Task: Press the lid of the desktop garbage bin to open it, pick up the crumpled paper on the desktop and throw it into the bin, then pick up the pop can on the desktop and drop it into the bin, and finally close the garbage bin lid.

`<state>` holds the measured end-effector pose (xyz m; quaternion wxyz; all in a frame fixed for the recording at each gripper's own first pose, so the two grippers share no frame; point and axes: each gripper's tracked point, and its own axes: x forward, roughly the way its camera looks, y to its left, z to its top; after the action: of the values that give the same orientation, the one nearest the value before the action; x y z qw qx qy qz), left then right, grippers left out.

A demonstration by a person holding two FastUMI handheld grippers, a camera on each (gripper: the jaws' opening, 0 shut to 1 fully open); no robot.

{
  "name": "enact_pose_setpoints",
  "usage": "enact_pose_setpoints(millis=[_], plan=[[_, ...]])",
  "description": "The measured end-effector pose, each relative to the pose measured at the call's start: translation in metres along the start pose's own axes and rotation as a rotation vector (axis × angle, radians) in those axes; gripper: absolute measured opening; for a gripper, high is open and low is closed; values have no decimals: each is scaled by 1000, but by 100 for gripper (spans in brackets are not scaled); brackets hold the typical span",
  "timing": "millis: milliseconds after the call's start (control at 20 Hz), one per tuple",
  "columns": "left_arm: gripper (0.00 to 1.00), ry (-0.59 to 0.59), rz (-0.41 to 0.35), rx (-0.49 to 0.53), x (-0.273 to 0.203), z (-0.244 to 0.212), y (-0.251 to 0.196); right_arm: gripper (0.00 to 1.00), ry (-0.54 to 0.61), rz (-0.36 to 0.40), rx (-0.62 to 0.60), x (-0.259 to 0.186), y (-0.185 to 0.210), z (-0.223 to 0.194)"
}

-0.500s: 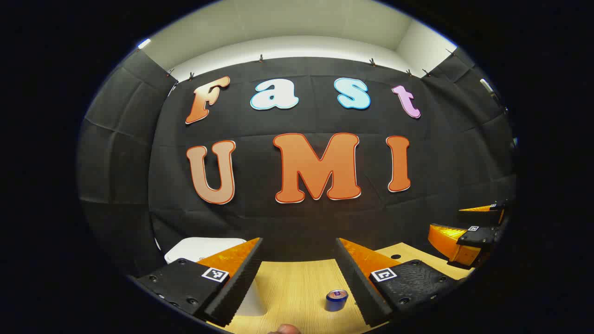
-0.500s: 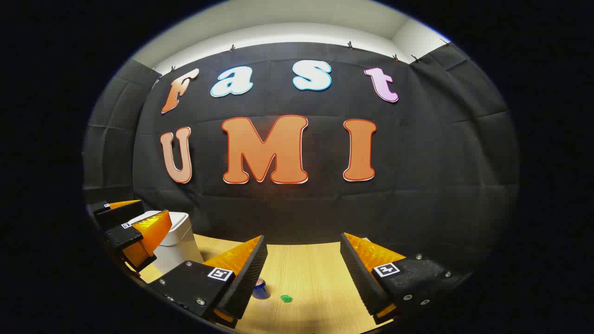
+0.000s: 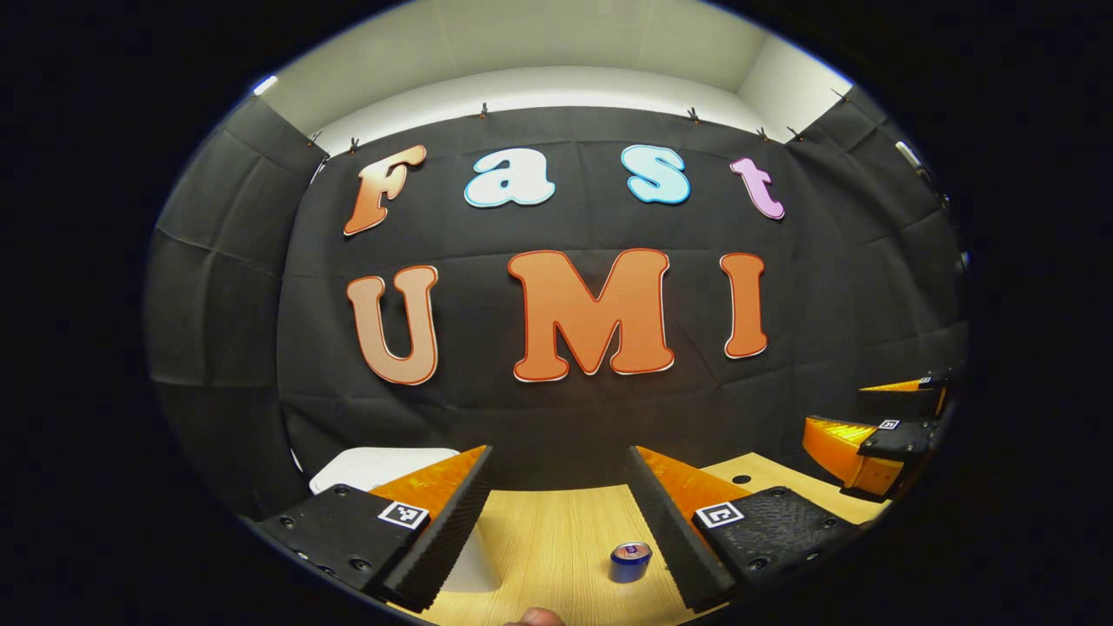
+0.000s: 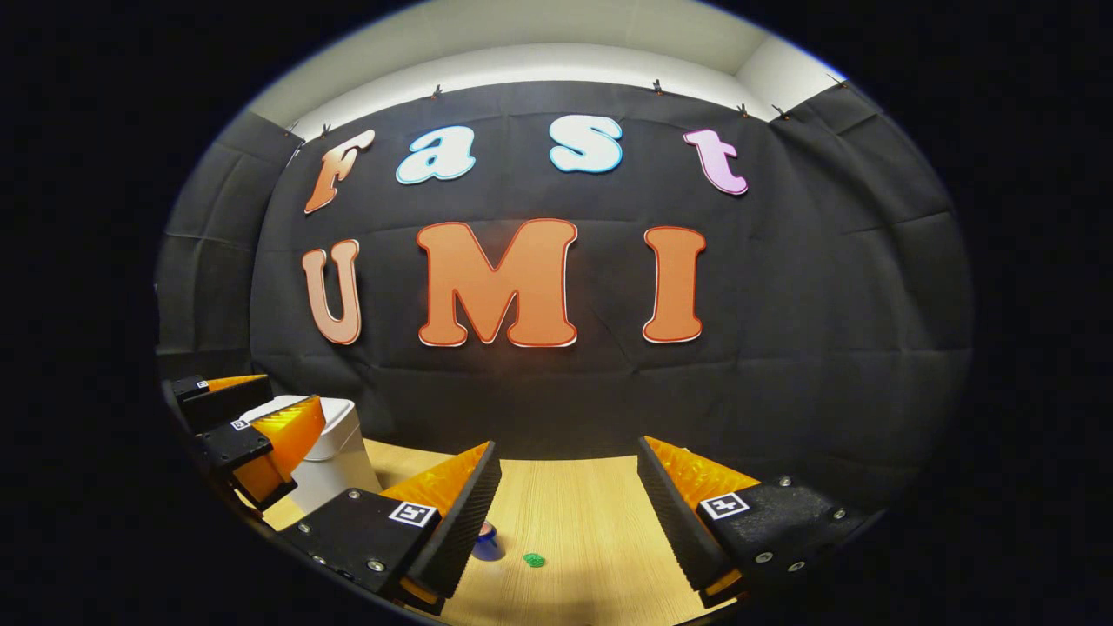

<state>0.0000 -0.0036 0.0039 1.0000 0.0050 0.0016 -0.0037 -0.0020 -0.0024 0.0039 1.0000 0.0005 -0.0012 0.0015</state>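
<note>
Your left tool hangs spread above the wooden table, gripping nothing. In the left gripper view, the white garbage bin stands at the left behind its left finger, lid down, and the blue pop can stands upright just beside its right finger. Your right tool is likewise spread and empty. In the right gripper view, a small green scrap lies on the table between its fingers, right of the can.
</note>
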Motion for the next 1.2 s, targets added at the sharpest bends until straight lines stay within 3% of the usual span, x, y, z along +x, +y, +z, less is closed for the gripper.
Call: enact_pose_setpoints(millis=[450, 500, 600, 650, 750, 850, 900, 1200], plan=[[95, 16, 13, -14, -3, 0, 3, 94, 13, 17, 3, -3, 6, 2], [99, 16, 14, -16, -2, 1, 3, 94, 15, 17, 3, -3, 6, 1], [95, 21, 15, -20, -2, -1, 2, 94, 19, 24, 1, -4, 8, 2], [99, 23, 17, -22, -2, -1, 2, 94, 16, 27, -3, -4, 9, 4], [95, 18, 21, -22, -2, 1, 4, 94, -2, 23, -17, -4, 7, 9], [99, 13, 25, -20, -1, 2, 5, 94, 0, 19, -13, -4, 5, 7], [95, 11, 23, -19, -1, 2, 4, 94, 5, 18, -7, -4, 4, 5], [95, -18, 18, -5, -4, 1, -1, 94, -16, 8, -7, -4, 2, 0]])
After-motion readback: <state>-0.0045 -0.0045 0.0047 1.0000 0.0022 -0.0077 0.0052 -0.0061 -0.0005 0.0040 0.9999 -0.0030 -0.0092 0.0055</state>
